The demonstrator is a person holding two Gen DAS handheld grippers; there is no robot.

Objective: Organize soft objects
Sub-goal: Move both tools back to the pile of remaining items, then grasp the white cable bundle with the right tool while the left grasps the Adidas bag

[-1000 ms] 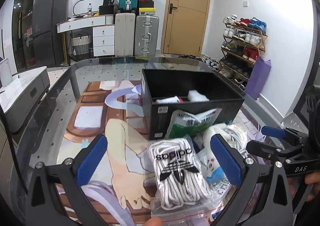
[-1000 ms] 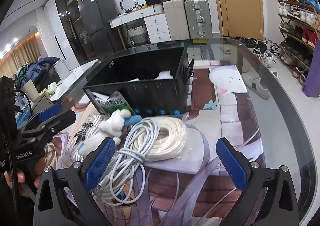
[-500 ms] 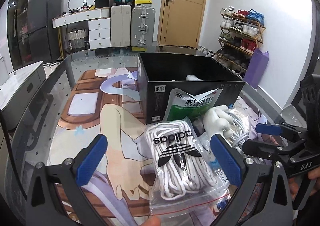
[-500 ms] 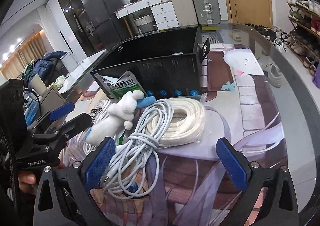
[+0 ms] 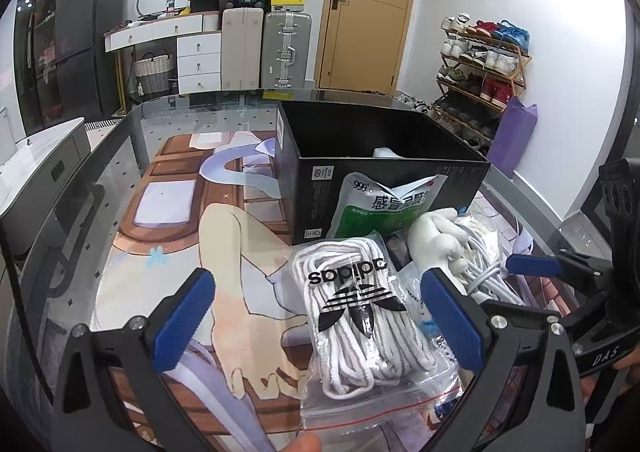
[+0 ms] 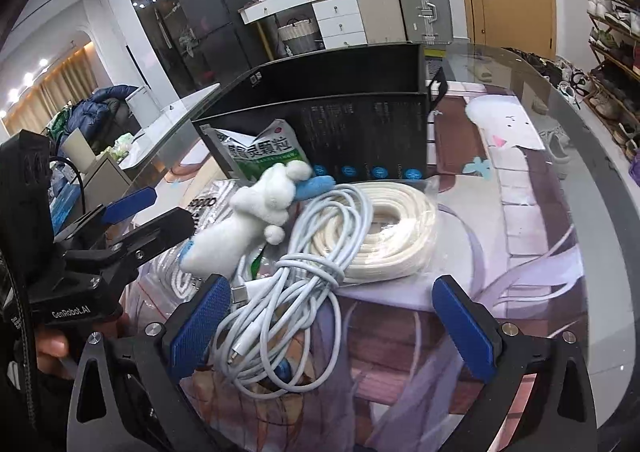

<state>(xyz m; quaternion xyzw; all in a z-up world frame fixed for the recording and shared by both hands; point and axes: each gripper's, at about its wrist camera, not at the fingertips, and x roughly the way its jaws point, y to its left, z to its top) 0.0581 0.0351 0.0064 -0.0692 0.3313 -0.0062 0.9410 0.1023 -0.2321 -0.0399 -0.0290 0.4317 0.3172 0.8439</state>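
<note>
One zip bag of white shoelaces [image 5: 360,316] lies on the table [image 5: 120,180] just in front of the left gripper [image 5: 320,316], partly between its two blue pads [image 5: 184,316], which stand wide apart and touch nothing. Behind the bag, one green-and-white medicine sachet [image 5: 384,204] leans against the near wall of one open black box [image 5: 380,156], in which one white soft item [image 5: 386,152] shows above the rim. To the right of the laces sit one white plush toy [image 6: 256,212] with a blue part, one bundle of white charging cable [image 6: 304,276] and one bagged coil of cream tubing [image 6: 384,228]; the plush lies on the cable, and the cable overlaps the coil. The right gripper [image 6: 332,328] is also fully spread, gripping nothing; the cable bundle lies between its pads, close to the left pad [image 6: 200,328], though contact cannot be confirmed. All items cluster on the printed mat [image 5: 168,212] against the box's near side. The mat to the left of the box is bare up to the curved glass table edge, and in the right wrist view bare mat lies to the right of the coil up to the rim [image 6: 600,172].
</note>
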